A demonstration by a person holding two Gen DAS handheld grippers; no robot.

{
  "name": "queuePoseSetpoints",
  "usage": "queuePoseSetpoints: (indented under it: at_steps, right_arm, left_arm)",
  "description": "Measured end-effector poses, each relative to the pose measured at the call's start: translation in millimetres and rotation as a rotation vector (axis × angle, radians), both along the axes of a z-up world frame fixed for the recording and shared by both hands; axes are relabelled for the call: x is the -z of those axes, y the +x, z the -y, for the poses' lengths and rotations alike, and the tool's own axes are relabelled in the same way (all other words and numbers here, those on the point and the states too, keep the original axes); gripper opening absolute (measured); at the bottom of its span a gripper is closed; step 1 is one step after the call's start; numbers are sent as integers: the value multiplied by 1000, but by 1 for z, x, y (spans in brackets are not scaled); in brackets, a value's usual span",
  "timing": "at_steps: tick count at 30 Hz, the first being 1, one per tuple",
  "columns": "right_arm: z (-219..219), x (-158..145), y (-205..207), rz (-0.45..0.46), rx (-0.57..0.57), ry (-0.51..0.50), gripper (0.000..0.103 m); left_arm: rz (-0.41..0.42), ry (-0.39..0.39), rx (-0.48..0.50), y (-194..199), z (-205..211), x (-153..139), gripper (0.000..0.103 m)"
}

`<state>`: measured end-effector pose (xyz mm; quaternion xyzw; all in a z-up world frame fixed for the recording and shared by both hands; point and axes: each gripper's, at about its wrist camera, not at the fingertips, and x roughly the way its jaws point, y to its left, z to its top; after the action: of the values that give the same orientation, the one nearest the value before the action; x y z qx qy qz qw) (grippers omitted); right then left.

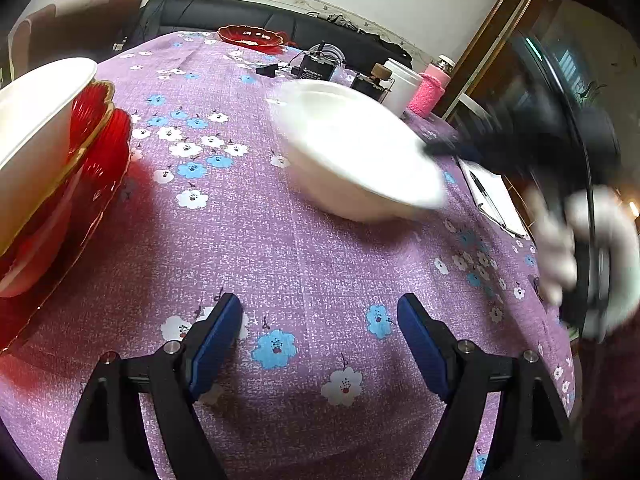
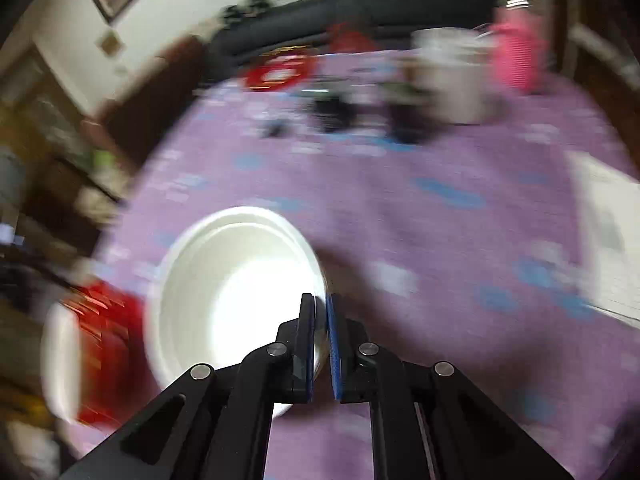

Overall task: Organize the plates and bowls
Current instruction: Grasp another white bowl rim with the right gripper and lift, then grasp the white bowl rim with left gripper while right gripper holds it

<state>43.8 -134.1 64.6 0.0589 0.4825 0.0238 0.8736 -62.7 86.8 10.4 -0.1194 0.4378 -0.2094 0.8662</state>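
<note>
So, far left of the left wrist view there's a stack: a white bowl (image 1: 36, 120) sitting on top of ribbed red plates with gold rims (image 1: 96, 148), all right at the left edge of the table. The table's covered in a purple cloth with blue and white flowers (image 1: 248, 240).

The left gripper (image 1: 320, 344) just hangs over bare cloth at the near edge, blue pads spread wide apart, nothing between them.

Moving toward the middle, there's a second white bowl (image 1: 356, 152), tilted and smeared with blur. The right gripper (image 2: 320, 344) has it by the rim: in the right wrist view the two blue pads are pinched together on the bowl's right-hand edge, with the thin white wall (image 2: 236, 288) sandwiched between them. From that camera the red and white stack (image 2: 100, 352) is down at the left, close beside the held bowl, though too blurry to tell if they touch.

At the back of the table: another red dish (image 1: 250, 36), a small black box with cables (image 1: 316, 68), a white jar (image 1: 404, 84) and a pink bottle (image 1: 432, 88).

Far right, a white-gloved hand (image 1: 560, 248) grips the right gripper's black body, and a clipboard with a pen (image 1: 488, 196) lies by the table's right edge.
</note>
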Motion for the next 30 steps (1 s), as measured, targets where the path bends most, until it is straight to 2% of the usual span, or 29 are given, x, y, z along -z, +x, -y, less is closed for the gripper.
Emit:
queuePoseSetpoints:
  at_steps: [1,3,8,13,18,22,25,26,27,29,30]
  right_arm:
    - [13,3,-13,7,22,-26,8]
    - [43,6,-39,14,50,61,8]
    - [72,8,-70,65,92,137,7]
    - [74,12,-79,125,95,209,7]
    - [73,10,-91,198,100,315,7]
    - [73,11,-94,224,102,382,7]
    - [75,16,-93,232,106,411,7]
    - [75,19,-91,231,107,421,7]
    - [75,21,-90,229,108,431,7]
    - [77,24,-89,231,109,445,7]
    - [78,25,-89,231,113,447,7]
  left_arm:
    - [-2,-5,1,0,-1,0,80]
    - [-4,-19,-11,1,-4,0,80]
    - [-5,-52,-40,0,-12,-5,80]
    - [20,-49,-53,3,-8,-36,80]
    - [22,-61,-99,29,-3,-64,80]
    - [-16,-52,-110,51,7,-65,80]
    - [-57,7,-109,67,20,-56,78]
    - [-74,21,-108,72,23,-53,67]
    - [-93,32,-100,77,27,-49,46]
    - [-125,31,-70,85,34,-43,33]
    - [-126,34,-73,88,37,-42,33]
